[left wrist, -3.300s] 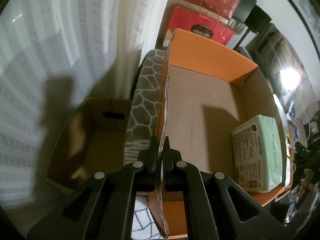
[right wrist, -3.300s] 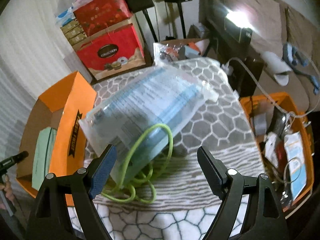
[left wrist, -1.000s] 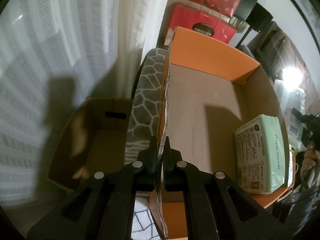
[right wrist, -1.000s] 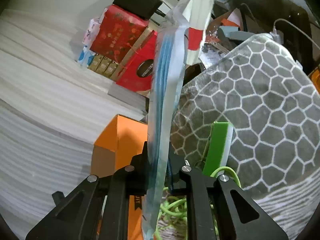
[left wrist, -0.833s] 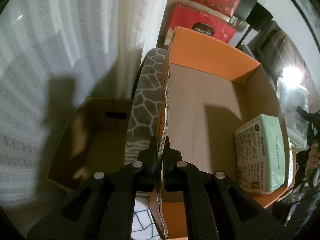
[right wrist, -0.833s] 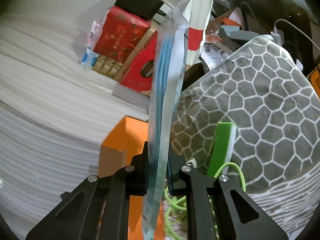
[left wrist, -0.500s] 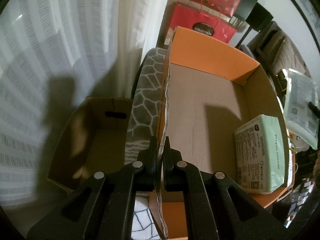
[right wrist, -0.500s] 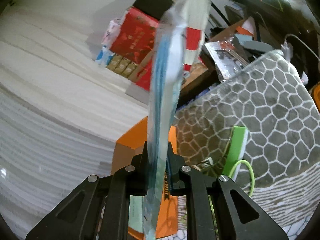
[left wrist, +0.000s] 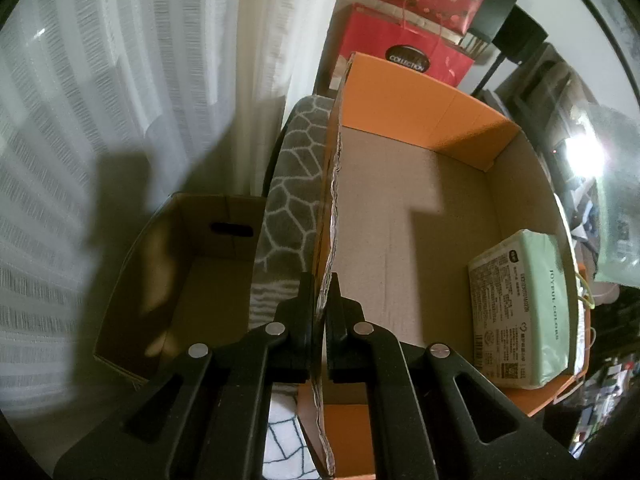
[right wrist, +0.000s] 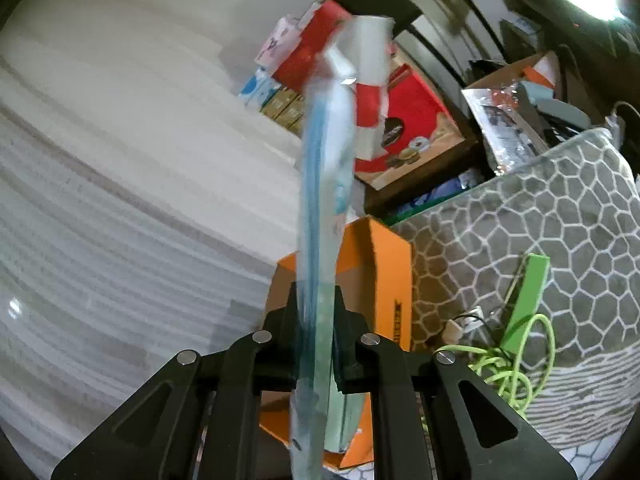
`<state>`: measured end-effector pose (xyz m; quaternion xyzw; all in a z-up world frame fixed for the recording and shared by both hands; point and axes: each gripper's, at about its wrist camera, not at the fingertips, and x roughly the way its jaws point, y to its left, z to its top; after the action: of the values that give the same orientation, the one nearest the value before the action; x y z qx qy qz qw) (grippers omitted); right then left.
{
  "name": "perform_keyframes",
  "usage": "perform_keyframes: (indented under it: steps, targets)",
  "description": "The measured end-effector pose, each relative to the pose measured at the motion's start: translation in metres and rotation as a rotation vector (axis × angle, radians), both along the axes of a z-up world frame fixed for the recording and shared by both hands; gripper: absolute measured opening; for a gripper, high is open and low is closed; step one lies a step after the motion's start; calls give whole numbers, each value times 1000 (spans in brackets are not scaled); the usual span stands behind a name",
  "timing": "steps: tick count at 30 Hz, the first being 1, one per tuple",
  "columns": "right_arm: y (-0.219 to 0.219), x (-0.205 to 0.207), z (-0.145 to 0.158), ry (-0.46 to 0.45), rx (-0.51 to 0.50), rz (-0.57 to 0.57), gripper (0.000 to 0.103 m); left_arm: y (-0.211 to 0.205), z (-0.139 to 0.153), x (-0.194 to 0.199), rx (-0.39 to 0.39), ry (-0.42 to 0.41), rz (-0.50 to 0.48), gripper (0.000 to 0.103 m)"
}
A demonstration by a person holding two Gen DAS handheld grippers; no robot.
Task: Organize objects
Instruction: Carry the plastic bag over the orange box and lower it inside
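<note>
We hold the orange cardboard box [left wrist: 420, 208] steady with the left gripper [left wrist: 322, 280], its fingers clenched on the ragged edge of the near side wall, which runs from our fingertips up toward twelve o'clock in the left wrist view. The right gripper [right wrist: 316, 292] is clamped on a clear plastic packet with blue contents [right wrist: 320, 184], seen edge-on, its long axis rising from between the fingers toward twelve o'clock, the top flap blurred. The relation we care about is packet to box: in the right wrist view the box [right wrist: 384, 264] sits just behind the packet, spreading toward one o'clock and down to six, so the opening lies below and slightly beyond the fingertips. In the left wrist view the packet [left wrist: 616, 200] shows as a pale sheet at three o'clock, past the far wall. A green tissue pack [left wrist: 520, 312] already lies in the box at about four o'clock, so we judge the bare floor nearer the centre is where the packet should go. The right hand alone carries it; the left only braces. A lime-green cable [right wrist: 516, 356] lies on the patterned blanket [right wrist: 560, 216] at four o'clock in the right wrist view, not yet sorted.
</note>
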<state>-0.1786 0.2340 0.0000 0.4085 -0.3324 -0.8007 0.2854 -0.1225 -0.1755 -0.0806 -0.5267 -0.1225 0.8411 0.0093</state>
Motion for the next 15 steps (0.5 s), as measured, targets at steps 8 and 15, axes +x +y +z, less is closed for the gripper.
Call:
perform_keyframes:
  steps: [8, 15]
  targets:
    - [-49, -5, -15, -42, -11, 91, 11, 0, 0, 0, 0, 0, 0, 4]
    - [-100, -12, -43, -105, -30, 164, 11, 0, 0, 0, 2, 0, 1, 4]
